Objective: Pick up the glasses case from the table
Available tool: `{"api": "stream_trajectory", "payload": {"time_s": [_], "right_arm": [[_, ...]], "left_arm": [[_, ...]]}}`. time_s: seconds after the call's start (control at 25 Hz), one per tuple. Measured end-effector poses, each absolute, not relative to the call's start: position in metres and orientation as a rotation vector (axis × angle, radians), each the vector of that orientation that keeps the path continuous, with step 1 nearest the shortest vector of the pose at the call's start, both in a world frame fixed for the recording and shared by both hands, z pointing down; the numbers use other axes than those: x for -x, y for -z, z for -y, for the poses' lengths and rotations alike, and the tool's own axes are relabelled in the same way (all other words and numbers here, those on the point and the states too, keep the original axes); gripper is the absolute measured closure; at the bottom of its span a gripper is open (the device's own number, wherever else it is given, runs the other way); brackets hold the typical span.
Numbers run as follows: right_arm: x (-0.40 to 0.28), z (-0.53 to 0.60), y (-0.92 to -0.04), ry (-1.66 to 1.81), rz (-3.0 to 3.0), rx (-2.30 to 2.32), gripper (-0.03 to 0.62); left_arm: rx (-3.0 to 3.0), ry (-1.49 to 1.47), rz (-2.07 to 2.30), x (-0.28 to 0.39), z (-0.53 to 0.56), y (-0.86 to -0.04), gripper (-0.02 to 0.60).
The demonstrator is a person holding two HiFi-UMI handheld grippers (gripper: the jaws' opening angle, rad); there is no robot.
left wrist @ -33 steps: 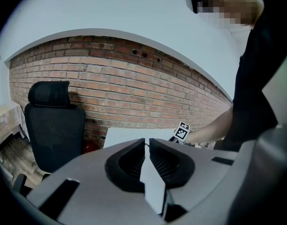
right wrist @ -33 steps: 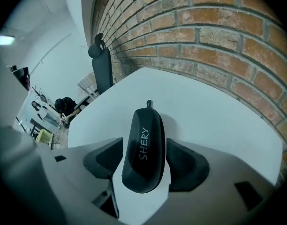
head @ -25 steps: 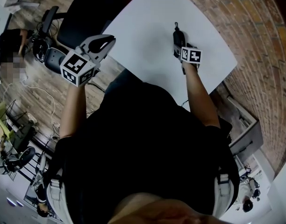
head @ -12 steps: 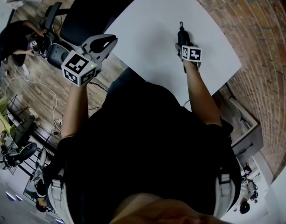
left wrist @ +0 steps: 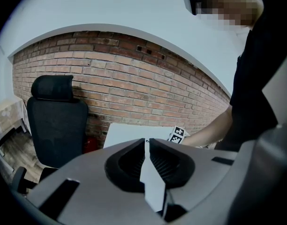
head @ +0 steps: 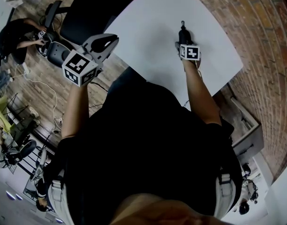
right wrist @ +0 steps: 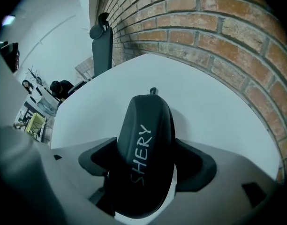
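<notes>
Smooth black oval glasses case [right wrist: 146,158]

Head view: table [head: 148,18] fills upper centre, with brick wall [head: 260,46] along its right side. Glasses case [head: 183,33] lies on the table, right of centre. Right gripper [head: 183,41] is just below it in frame, jaws either side of the case and just been opening. Left gripper [head: 105,43] is at left centre, off the table's left edge, over the floor [head: 45,93]. Chair [head: 80,25] is at upper left, beside that edge. Right gripper view: wall is behind the case, upper right.
</notes>
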State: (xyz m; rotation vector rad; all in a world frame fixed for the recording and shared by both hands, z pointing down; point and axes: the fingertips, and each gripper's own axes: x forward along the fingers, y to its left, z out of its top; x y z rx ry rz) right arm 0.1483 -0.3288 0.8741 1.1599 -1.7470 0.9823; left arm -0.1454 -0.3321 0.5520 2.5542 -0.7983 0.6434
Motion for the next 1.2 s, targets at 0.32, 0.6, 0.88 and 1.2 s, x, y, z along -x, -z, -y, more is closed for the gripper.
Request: {"api": "stream_trajectory", "payload": {"time_s": [0.32,0.6,0.88,1.2], "right_arm": [[-0.148,0.325,-0.880,-0.962,1.703,-1.154,0.214],[-0.153,0.327,-0.880,-0.936,1.680,-1.163,0.215],[-0.148,0.330,-0.879,-0.948,1.698,-1.145,0.227],[-0.150,0.332,-0.875,-0.915,1.701,-1.131,0.240]], "left_arm": [[-2.544,-0.650,0.795,0.146,0.331,-0.555,0.545],[-2.547,-0.647,0.796,0.146,0.332,-0.556,0.545],[-2.552,-0.633,0.795,0.147,0.331,-0.553,0.545],[-2.562,-0.633,0.802,0.151,0.328,-0.550,0.545]]}}
